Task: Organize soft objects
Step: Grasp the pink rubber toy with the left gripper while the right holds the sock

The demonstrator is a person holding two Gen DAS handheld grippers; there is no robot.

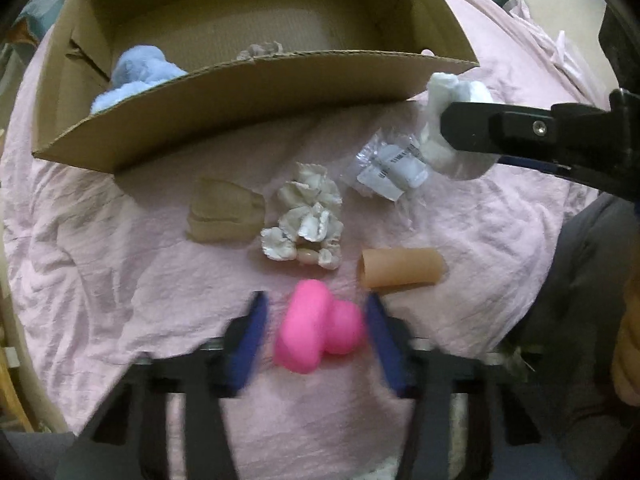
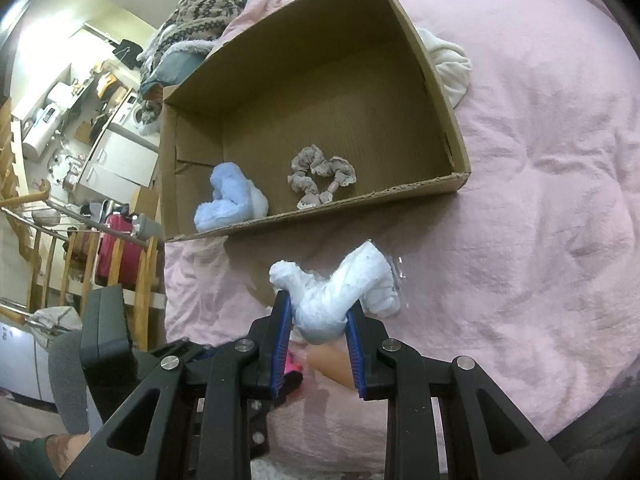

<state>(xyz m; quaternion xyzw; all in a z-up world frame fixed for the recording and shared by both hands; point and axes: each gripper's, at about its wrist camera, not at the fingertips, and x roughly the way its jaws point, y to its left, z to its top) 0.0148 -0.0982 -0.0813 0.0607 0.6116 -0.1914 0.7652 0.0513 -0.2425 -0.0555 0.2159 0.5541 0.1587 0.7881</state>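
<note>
My left gripper (image 1: 314, 310) is open, its blue pads either side of a pink soft toy (image 1: 316, 326) lying on the pink bedsheet, apart from it. My right gripper (image 2: 319, 310) is shut on a crumpled white soft bundle (image 2: 334, 294) and holds it above the sheet in front of the cardboard box (image 2: 456, 136); it also shows in the left wrist view (image 1: 444, 120). Inside the box lie a light blue plush (image 2: 230, 200) and a grey-pink scrunchie (image 2: 320, 178). On the sheet lie a tan folded cloth (image 1: 224, 212), a white ruffled scrunchie (image 1: 308, 216), a clear plastic packet (image 1: 392, 170) and a tan tube (image 1: 402, 268).
The box's near wall (image 1: 240, 100) stands between the loose items and the box floor. A white cloth (image 2: 450, 62) lies beyond the box's right side. A patterned knit and clothes (image 2: 200, 16) pile at the bed's far left. The bed edge with a wooden railing (image 2: 120, 264) is at left.
</note>
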